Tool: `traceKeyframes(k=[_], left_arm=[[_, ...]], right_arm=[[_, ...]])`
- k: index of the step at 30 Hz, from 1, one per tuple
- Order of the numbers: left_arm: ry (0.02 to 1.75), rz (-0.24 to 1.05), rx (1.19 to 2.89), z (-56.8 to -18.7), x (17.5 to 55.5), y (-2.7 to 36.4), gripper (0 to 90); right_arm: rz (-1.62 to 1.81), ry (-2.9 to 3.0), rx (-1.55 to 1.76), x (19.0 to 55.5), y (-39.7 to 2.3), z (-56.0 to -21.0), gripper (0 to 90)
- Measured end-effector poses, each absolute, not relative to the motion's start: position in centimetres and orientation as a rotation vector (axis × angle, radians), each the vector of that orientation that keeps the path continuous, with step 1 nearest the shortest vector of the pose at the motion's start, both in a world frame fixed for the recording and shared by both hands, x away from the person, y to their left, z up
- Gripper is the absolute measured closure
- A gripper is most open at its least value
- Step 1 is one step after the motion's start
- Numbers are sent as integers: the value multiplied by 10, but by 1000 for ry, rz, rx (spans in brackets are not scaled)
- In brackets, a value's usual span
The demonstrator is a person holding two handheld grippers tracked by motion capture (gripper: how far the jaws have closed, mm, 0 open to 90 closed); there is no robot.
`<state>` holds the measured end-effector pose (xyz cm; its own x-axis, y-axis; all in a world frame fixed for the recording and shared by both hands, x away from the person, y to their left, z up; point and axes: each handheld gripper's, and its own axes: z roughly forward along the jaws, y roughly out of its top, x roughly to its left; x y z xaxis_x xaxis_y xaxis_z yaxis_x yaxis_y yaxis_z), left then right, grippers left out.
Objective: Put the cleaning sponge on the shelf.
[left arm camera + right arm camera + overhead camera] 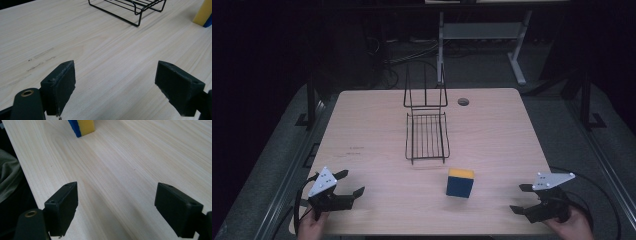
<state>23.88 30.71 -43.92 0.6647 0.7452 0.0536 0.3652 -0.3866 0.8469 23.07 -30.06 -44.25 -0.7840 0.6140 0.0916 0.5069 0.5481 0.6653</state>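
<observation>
The right gripper is held wide open with nothing between the jaws, parked at the near right corner of the wooden table. The left gripper is spread open too, at the near left. The blue-and-yellow sponge block is stood between them, nearer the right one, just in front of the black wire rack. Bare tabletop is left all around the block.

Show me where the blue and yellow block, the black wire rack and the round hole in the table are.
blue and yellow block [460,186], high view, on its blue front face.
black wire rack [427,136], high view, on the wires of its flat bottom tray.
round hole [463,102], high view, at its middle, near the table's far edge.
</observation>
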Motion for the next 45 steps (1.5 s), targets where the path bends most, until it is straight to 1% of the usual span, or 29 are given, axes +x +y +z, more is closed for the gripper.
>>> traceKeyframes(k=[10, 15, 45], left_arm=[[858, 544, 2003, -439, 239, 307, 162], [854, 546, 1999, -438, 238, 307, 162], [856, 547, 2004, -439, 238, 306, 162]], right_arm=[[1041, 2653, 941, 231, -294, -445, 184], [1048, 2669, 896, 231, -284, -441, 184], [1018, 2750, 771, 242, -246, -443, 183]])
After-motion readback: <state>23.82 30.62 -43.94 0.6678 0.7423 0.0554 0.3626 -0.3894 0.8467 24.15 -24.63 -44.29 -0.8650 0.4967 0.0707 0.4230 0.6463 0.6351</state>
